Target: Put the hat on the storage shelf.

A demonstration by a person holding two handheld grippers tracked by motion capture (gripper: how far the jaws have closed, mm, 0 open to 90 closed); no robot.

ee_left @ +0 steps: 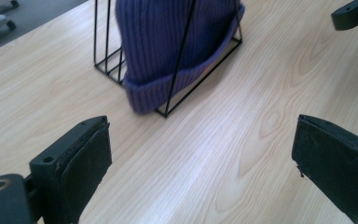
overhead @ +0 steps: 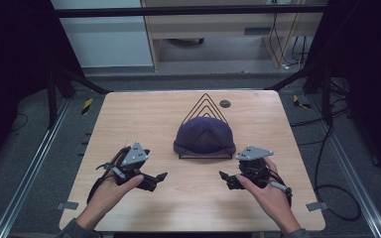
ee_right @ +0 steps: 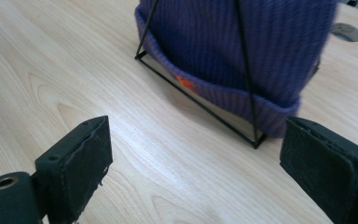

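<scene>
High view: a purple knit beanie point(overhead: 204, 137) sits draped over a black wire triangular rack point(overhead: 206, 105) near the centre of the wooden table point(overhead: 144, 119). The rack's pointed top rises behind the beanie, and one triangular wire runs across the front of it. A small dark round disc point(overhead: 224, 103) lies on the table just behind and to the right of the rack. The left gripper point(overhead: 159, 177) is held in the person's left hand point(overhead: 110, 191) in front of and to the left of the beanie, clear of it. The right gripper point(overhead: 224, 176) is held in the right hand point(overhead: 267, 194) in front of and to the right, also clear. The tips of the two grippers point toward each other.

Left gripper view: the two black jaws stand spread wide with bare tabletop between them. The beanie and rack lie ahead, apart from the pads. The tip of the right gripper shows at the upper right corner.

Right gripper view: the jaws stand spread wide with nothing between them. The folded brim of the beanie, bearing a small orange mark point(ee_right: 185, 82), lies just ahead; the right-hand jaw is close to the brim's corner, and contact cannot be confirmed.
</scene>
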